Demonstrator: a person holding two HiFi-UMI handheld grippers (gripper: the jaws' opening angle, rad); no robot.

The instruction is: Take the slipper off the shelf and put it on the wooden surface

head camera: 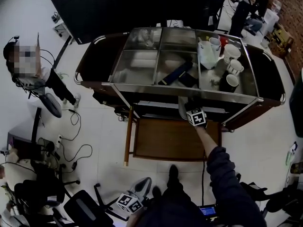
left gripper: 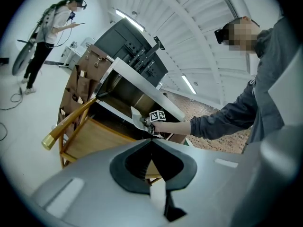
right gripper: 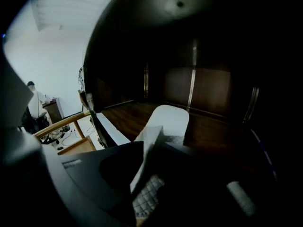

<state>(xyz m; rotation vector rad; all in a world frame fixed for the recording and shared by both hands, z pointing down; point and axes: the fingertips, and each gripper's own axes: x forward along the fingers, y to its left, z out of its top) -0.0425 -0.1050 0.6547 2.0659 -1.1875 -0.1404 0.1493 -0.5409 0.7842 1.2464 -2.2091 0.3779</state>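
Now my right gripper [right gripper: 147,178] stands open around the pale slipper [right gripper: 168,119] – light and floppy, so I'd pinch its sole edge; left gripper [left gripper: 152,143] is closed, empty.

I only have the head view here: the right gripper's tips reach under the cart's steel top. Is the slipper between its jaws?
Observer: Yes. The right gripper view shows the near edge of the slipper between the parted jaws of the right gripper, with one ribbed pad bare.
Operator: Is it off the shelf?
Observer: Its far end lies over the dark shelf; contact is unclear.
Operator: And the other one?
Observer: The left gripper has its jaws together, with nothing between them.
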